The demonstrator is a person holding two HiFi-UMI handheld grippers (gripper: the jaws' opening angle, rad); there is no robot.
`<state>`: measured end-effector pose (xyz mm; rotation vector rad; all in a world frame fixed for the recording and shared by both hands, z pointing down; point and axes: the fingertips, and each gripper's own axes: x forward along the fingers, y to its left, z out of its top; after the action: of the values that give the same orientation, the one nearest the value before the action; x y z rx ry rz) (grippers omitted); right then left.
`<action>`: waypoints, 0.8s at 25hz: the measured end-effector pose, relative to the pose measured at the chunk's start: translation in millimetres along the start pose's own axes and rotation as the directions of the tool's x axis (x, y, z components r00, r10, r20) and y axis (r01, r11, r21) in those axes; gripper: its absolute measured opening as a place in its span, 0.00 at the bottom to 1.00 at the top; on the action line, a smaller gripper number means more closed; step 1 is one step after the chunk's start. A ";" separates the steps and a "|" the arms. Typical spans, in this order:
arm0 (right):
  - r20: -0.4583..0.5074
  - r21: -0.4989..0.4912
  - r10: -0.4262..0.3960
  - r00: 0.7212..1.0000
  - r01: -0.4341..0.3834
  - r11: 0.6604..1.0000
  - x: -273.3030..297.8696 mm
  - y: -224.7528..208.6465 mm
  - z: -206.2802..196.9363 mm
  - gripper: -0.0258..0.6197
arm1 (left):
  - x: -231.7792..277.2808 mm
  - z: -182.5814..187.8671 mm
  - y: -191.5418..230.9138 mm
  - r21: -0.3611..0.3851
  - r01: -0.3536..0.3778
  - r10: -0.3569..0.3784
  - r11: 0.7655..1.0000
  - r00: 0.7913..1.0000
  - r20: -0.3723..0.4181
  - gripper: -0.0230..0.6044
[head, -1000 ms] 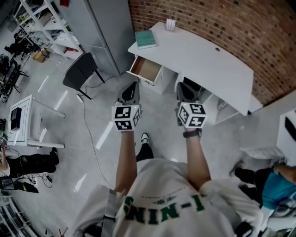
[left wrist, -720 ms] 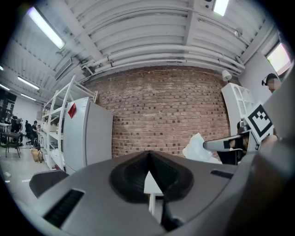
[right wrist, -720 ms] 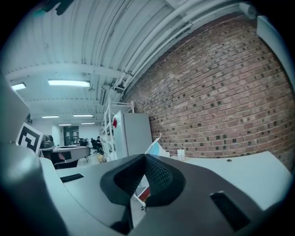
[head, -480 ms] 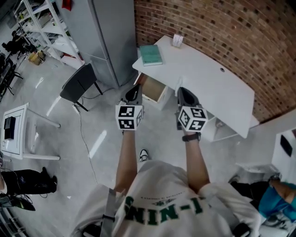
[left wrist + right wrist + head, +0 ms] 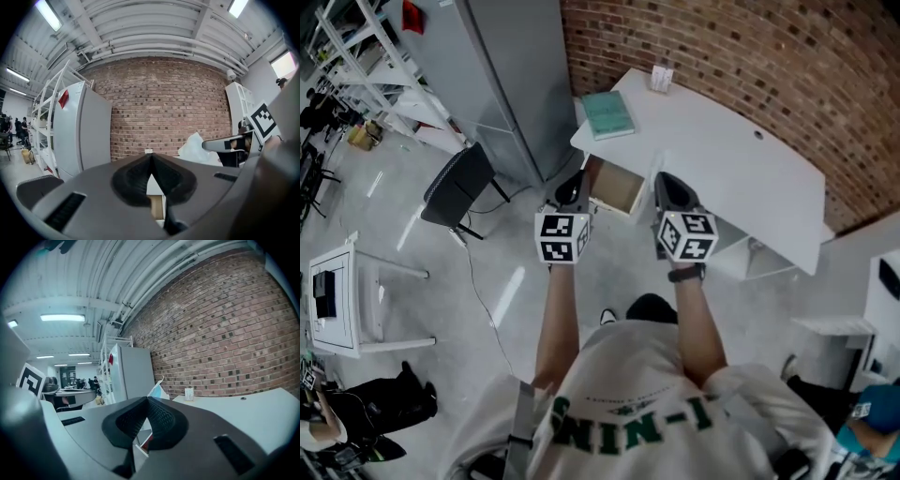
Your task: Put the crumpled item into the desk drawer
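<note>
The white desk (image 5: 722,159) stands against the brick wall, its wood-lined drawer (image 5: 617,192) pulled open. Both grippers hover side by side just short of the drawer. My right gripper (image 5: 664,178) is shut on the crumpled item (image 5: 157,389), a thin white and pale blue piece that sticks up past the jaw tips. The left gripper view shows the same crumpled item (image 5: 199,150) held by the right gripper. In the head view the gripper hides it. My left gripper (image 5: 574,176) is shut with nothing in it, and the drawer (image 5: 157,206) shows below its closed jaws.
A teal book (image 5: 608,114) and a small white box (image 5: 661,77) lie on the desk's left end. A tall grey cabinet (image 5: 506,75) stands left of the desk, with a black chair (image 5: 459,183) in front of it. A white side table (image 5: 337,291) and a floor cable lie further left.
The desk and open drawer have come closer, and both grippers now reach the drawer's front. Both stay shut, the right one still on the crumpled item.
</note>
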<state>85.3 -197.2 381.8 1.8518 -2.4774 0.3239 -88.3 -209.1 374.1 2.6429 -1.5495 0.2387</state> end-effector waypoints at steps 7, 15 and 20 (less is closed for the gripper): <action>-0.044 0.011 -0.006 0.999 0.007 1.000 26.4 -9.7 -15.4 0.04 | 25.1 -19.4 16.6 -0.028 0.008 -0.009 1.000 0.999 -0.039 0.03; -0.114 0.032 0.049 0.992 -0.046 0.998 73.7 -23.9 -45.8 0.04 | 74.0 -53.6 29.6 -0.088 0.005 -0.013 0.996 0.996 -0.086 0.03; -0.165 0.080 0.100 0.981 -0.087 0.993 94.4 -24.8 -75.7 0.04 | 93.3 -72.8 36.2 -0.083 -0.011 0.004 0.997 0.996 -0.084 0.03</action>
<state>74.1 -279.1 473.5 1.6575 -2.4724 0.5569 -82.3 -297.2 460.9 2.5307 -1.5096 0.2759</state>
